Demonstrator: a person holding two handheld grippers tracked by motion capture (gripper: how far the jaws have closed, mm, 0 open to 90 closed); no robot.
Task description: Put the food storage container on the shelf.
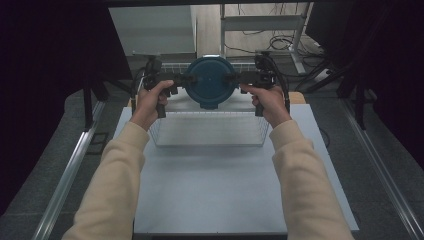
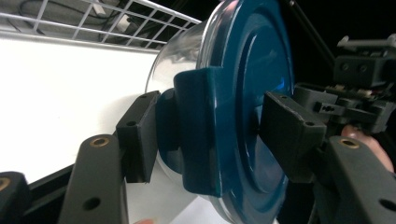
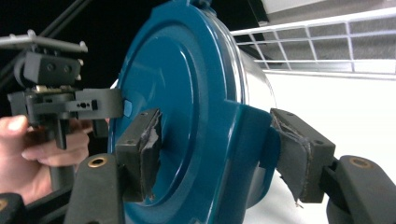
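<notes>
From my remote station I look down on a pale grey-blue tabletop (image 1: 220,190), a flat board with a narrow strip of wood showing at its far corners. A white wire basket (image 1: 207,131) stands directly on its far half, roughly centred between the left and right edges, its mesh walls upright and its near wall facing me. The near half of the board lies bare under my sleeves. In the gripper views I see the same white surface (image 2: 70,102) running up to the basket's wire wall (image 3: 327,42). Grey floor (image 1: 60,145) surrounds the table, with metal rails (image 1: 67,175) alongside.
</notes>
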